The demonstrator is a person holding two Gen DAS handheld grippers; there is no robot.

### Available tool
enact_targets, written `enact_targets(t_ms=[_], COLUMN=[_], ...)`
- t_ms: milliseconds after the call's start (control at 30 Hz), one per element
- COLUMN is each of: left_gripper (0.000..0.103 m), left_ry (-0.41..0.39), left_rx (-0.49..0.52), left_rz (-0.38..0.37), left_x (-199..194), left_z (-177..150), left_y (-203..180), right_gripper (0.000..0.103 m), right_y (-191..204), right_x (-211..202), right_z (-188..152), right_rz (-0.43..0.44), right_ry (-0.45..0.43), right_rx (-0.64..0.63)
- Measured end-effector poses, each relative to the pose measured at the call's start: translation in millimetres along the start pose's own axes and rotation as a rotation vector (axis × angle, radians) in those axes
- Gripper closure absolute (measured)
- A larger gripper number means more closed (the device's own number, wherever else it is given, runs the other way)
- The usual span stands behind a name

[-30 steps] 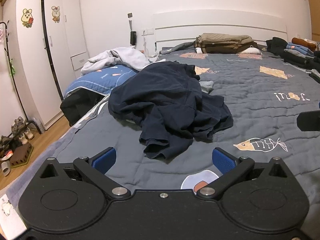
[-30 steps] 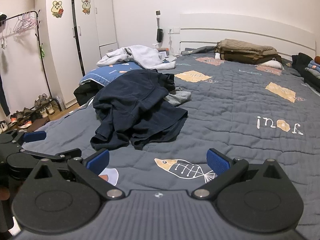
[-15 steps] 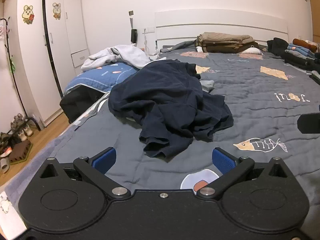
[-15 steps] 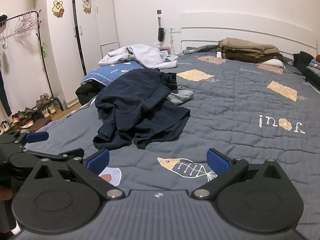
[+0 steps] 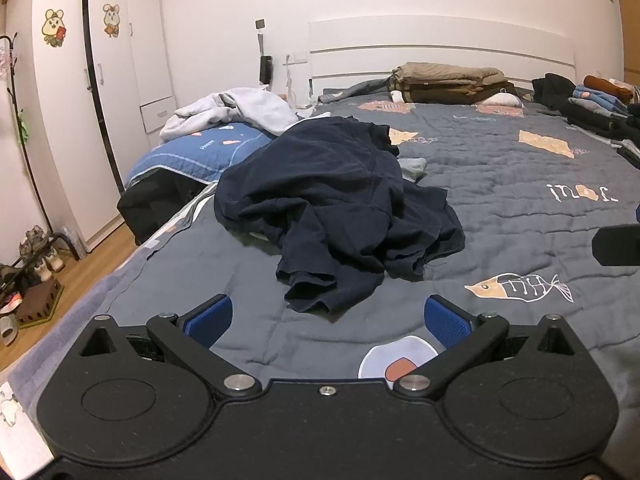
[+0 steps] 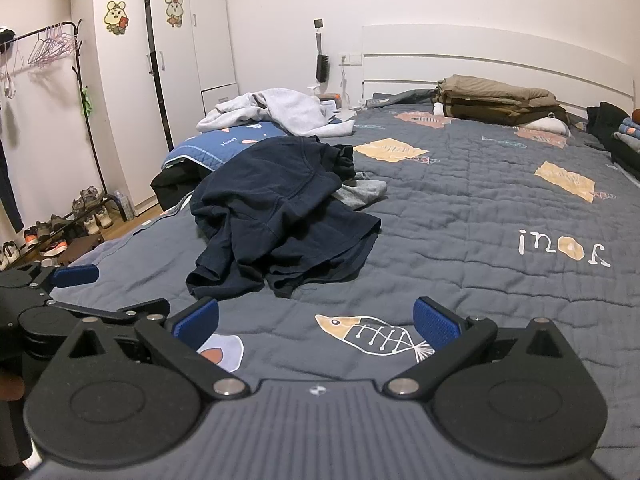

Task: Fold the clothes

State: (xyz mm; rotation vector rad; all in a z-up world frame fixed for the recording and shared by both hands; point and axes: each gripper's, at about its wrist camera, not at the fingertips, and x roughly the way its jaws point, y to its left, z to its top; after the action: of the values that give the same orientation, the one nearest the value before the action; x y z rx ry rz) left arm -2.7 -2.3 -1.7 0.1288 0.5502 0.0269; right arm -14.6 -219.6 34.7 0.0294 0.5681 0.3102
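Fingers (image 5: 208, 319) of your left gripper (image 5: 326, 318) and right gripper (image 6: 316, 320) were spread wide, holding nothing. You had edged both slightly closer to the crumpled navy garment (image 5: 340, 204), which lay untouched near the bed's (image 5: 520, 208) left edge; folding had not begun, so a grasp came next.

Bare quilt (image 5: 256, 336) ahead — crumpled navy garment (image 5: 336, 208) beyond, folded stacks (image 5: 448, 84) far back

Matt navy cloth garment (image 5: 336, 204), quilted bedspread (image 5: 500, 184)
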Motion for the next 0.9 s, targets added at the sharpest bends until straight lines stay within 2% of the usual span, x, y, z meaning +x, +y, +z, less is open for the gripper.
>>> enact_targets(t_ms=[900], left_gripper=[0.000], left_ry=[0.008], left_rx=[0.008], left_rz=[-0.022], left_x=[1.4], left_z=[0.5], left_y=[-3.1], right_gripper=[0.000], right_y=[-4.4], right_x=[1.5], right_z=[-3.0], right_rz=[-0.014], right_ry=[0.015], right_rx=[-0.001])
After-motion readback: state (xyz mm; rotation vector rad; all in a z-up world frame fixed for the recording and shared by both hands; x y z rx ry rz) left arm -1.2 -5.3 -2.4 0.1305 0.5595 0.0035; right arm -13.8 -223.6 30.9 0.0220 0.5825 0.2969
